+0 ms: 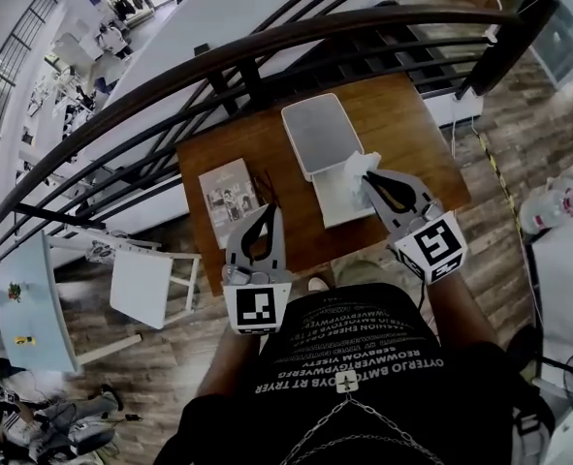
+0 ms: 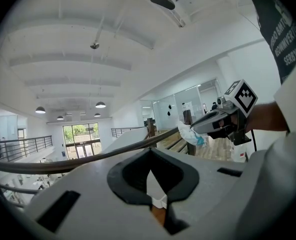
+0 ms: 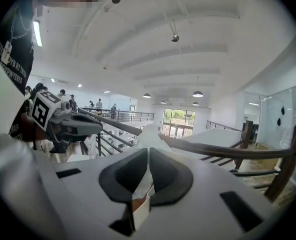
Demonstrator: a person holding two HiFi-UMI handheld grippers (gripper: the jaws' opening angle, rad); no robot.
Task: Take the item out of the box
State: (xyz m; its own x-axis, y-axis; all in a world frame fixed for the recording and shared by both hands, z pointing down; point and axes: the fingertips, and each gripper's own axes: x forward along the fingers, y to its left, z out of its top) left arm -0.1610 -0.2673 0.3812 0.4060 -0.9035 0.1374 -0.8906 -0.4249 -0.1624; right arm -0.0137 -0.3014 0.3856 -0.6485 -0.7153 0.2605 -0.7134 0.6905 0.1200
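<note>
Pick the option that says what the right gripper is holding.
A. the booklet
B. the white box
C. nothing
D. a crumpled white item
D: the right gripper is closed on a crumpled white item that sticks out past its tips, while the booklet and the white box lie on the table, free of both grippers.

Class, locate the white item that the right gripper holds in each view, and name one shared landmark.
Head view: white item right of centre, in the right gripper's jaws.
Left gripper view: item right of centre, at that gripper's tip.
Right gripper view: item at centre, just past the jaws.
Shared landmark: the dark handrail.
</note>
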